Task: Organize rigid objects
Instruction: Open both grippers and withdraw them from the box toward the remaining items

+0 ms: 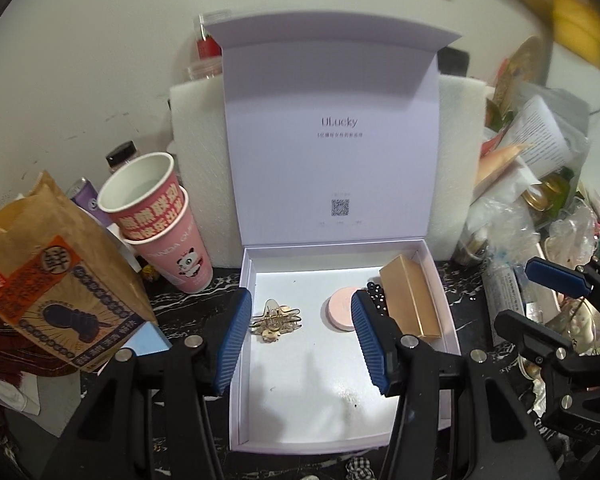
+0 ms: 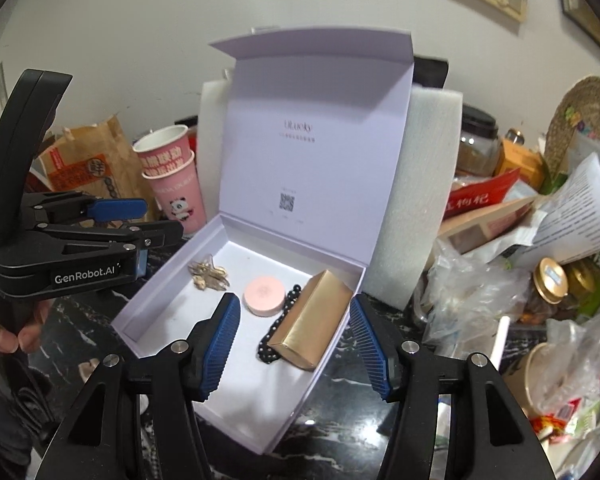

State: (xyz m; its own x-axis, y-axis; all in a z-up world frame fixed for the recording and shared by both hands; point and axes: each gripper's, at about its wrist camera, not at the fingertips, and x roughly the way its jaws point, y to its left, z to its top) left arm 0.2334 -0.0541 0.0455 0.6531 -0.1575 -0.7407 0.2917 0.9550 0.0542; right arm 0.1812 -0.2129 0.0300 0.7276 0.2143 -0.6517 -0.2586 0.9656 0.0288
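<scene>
Looking at it right now: both grippers hang over the open box and neither one carries anything.
Box: white box (image 1: 244, 360) sits on the dark marbled desk (image 2: 380, 440) with its lid (image 1: 332, 140) propped upright at 12 o'clock.
Inside the box: a gold hair claw (image 1: 275, 321) toward 9 o'clock, a round pink compact (image 1: 341, 309) near the middle, a black beaded piece (image 1: 377, 295), and a gold bar box (image 1: 414, 298) against the wall at 3 o'clock.
Left gripper (image 1: 302, 340): fingers apart, nothing between them; the claw lies just ahead at about 11 o'clock of the gap.
Right gripper (image 2: 294, 338): fingers wide apart, nothing gripped, hanging over the box's 3 o'clock side.
Key relation: in the right wrist view the gold bar box sits dead ahead, right in the gap, with its long axis running from 7 to 1 o'clock (so roughly along the fingers, not across).
Nearer hand: the right one by a lot; the left gripper is off at 9 o'clock in that view.
Pose: both point forward and down into the box; the left one (image 2: 112, 220) is seen side-on in the right view.
My guess: closing across the bar's short width looks doable, though the beaded piece touching its left side could get snagged.
Clutter: stacked pink paper cups (image 1: 168, 224) and a brown paper bag (image 1: 52, 288) at 9 o'clock, bags and jars at 3 o'clock.
</scene>
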